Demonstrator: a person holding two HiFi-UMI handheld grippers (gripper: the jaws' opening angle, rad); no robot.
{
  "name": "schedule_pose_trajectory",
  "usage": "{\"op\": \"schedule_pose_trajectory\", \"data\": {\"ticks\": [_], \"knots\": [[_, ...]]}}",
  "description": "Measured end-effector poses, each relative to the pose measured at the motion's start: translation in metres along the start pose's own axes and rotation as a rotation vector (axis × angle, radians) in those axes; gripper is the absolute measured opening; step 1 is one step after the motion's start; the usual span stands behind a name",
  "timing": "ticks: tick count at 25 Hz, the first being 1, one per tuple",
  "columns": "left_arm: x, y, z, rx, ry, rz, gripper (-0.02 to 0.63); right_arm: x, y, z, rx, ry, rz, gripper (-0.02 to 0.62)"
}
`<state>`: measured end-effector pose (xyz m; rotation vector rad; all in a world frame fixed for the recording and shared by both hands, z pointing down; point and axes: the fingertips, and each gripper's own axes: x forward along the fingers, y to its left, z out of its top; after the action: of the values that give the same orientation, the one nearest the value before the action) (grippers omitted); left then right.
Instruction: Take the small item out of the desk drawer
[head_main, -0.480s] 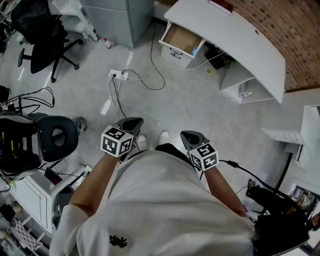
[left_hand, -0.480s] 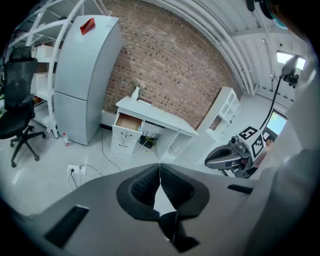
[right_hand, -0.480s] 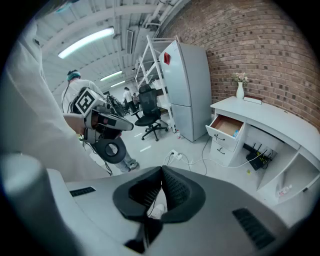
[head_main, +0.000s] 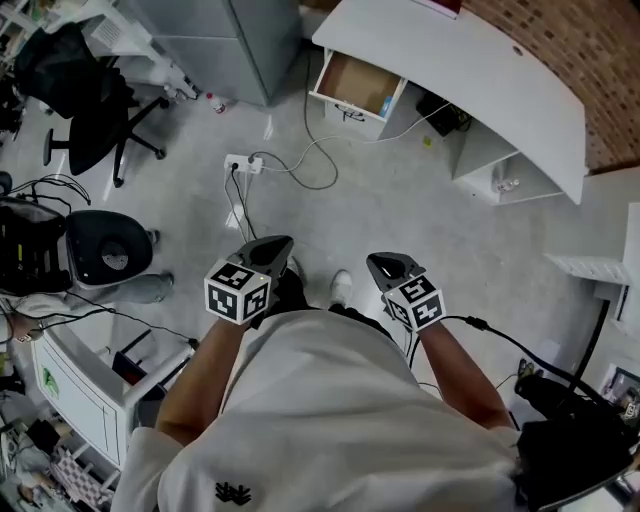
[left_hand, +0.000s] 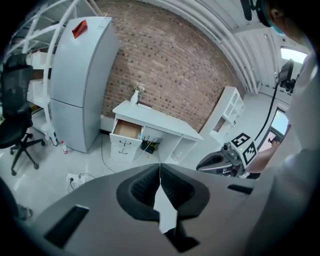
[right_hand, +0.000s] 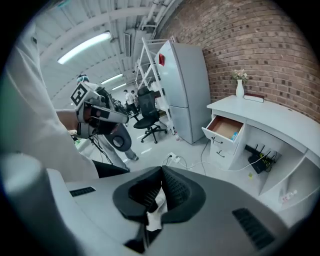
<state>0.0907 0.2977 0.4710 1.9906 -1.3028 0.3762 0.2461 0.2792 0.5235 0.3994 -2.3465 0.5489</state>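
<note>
Locate the black office chair (head_main: 95, 105) near the far left corner of the floor, then the white power strip (head_main: 243, 163) with its cable trailing across the floor toward the desk.

Check the left gripper (head_main: 272, 245), held close to the body over the near part of the floor: jaws together, tips meeting, nothing between them. Confirm this in the left gripper view.

Find the drawer (head_main: 345, 112) at the far edge of the floor, pulled out from the left end of the white desk (head_main: 480, 70) and showing a brown interior. Look for a small bluish object (right_hand: 234, 135) in the drawer's front right corner, against the front panel. Treat it as the likely small item, but note that it is too small to identify.

Check the right gripper (head_main: 383, 264), also near the body and well apart from the drawer: jaws closed on each other, gripping nothing.

Rate progress as early. Count the drawer opening as done. Count as outstanding the approach to the desk, the reach into the drawer, the grasp and the lift-out.

For markings, expect only black-and-white square patterns on both gripper cubes. Regard the red label (left_hand: 79, 28) on the grey refrigerator (left_hand: 80, 80) and the small dark emblem on the white shirt as unreadable.
</note>
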Motion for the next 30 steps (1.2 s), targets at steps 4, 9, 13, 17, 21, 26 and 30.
{"op": "schedule_pose_trajectory", "data": {"ticks": [4,9,13,17,21,26,30], "knots": [[0.022,0.027,0.023,0.024,0.022,-0.046,0.025,0.026,-0.027,0.02,0.031,0.01,-0.015,0.029],[0.046,0.092,0.071,0.071,0.05,-0.104,0.025,0.073,-0.068,0.078,0.129,-0.03,-0.124,0.032],[0.057,0.148,0.115,0.113,0.042,-0.152,0.025,0.121,-0.097,0.123,0.203,-0.044,-0.203,0.087],[0.066,0.195,0.144,0.145,0.042,-0.185,0.025,0.156,-0.146,0.155,0.306,-0.089,-0.319,0.087],[0.087,0.235,0.165,0.152,0.079,-0.183,0.025,0.187,-0.211,0.171,0.418,-0.097,-0.404,0.092],[0.154,0.298,0.229,0.101,0.139,-0.152,0.025,0.247,-0.335,0.205,0.528,-0.034,-0.456,0.125],[0.199,0.321,0.284,0.059,0.162,-0.112,0.025,0.29,-0.435,0.23,0.598,0.017,-0.497,0.148]]}}
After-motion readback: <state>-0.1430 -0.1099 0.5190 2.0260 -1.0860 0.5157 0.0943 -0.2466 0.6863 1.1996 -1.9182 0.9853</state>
